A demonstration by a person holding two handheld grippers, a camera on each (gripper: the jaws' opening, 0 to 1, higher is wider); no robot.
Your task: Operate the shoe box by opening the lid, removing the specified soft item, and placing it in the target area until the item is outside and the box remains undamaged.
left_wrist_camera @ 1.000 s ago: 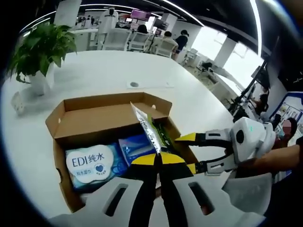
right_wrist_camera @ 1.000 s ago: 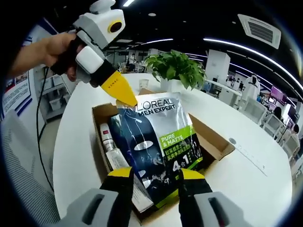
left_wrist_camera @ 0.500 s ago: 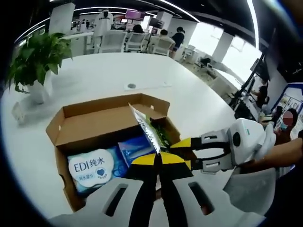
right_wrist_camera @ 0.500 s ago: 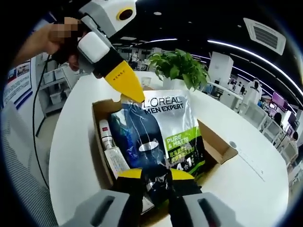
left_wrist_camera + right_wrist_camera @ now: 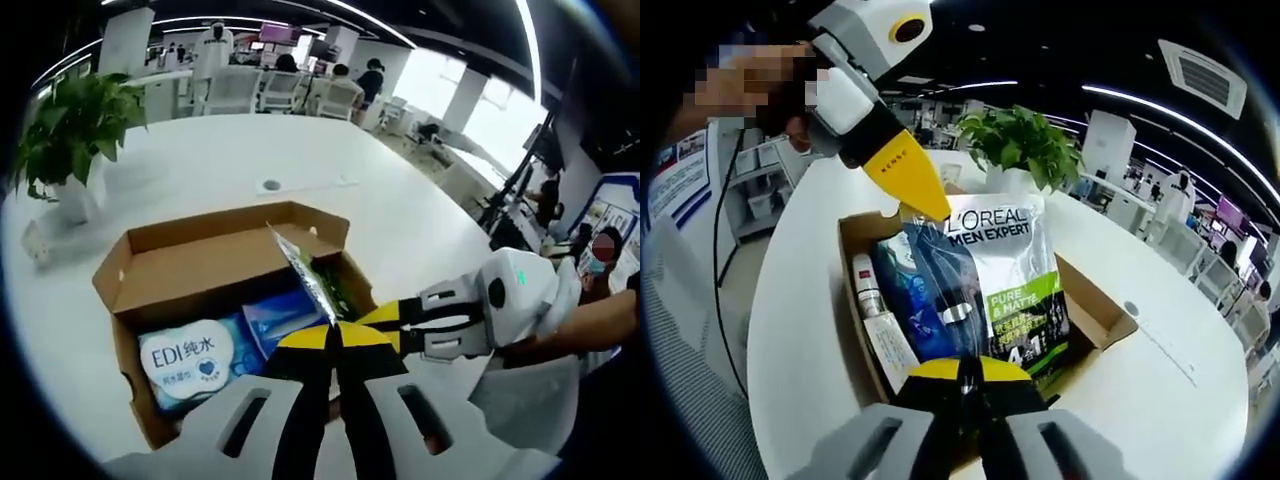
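since a second ago the right tongs (image 5: 962, 372) have gone from spread wide on either side of the pouch (image 5: 1005, 280) to pressed together on its lower edge. the left tongs (image 5: 925, 205) were already pinching its top corner — so both ends of the pouch are now gripped. in the left gripper view the left tongs (image 5: 335, 338) meet on the pouch (image 5: 305, 275), seen edge-on just ahead of their tips, with the right tongs (image 5: 400, 325) coming in from the right, closed just beside them.

the pouch stands upright, its lower part still inside the open box (image 5: 200, 255). with a grip at each end, it looks ready to lift clear, toward bare table (image 5: 210, 165).

beyond the left tongs, a wipes pack (image 5: 190, 355) and a blue packet (image 5: 280, 312) lie in the box; a tube (image 5: 868, 290) lies to the left of the right tongs. a potted plant (image 5: 75, 120) sits well apart.
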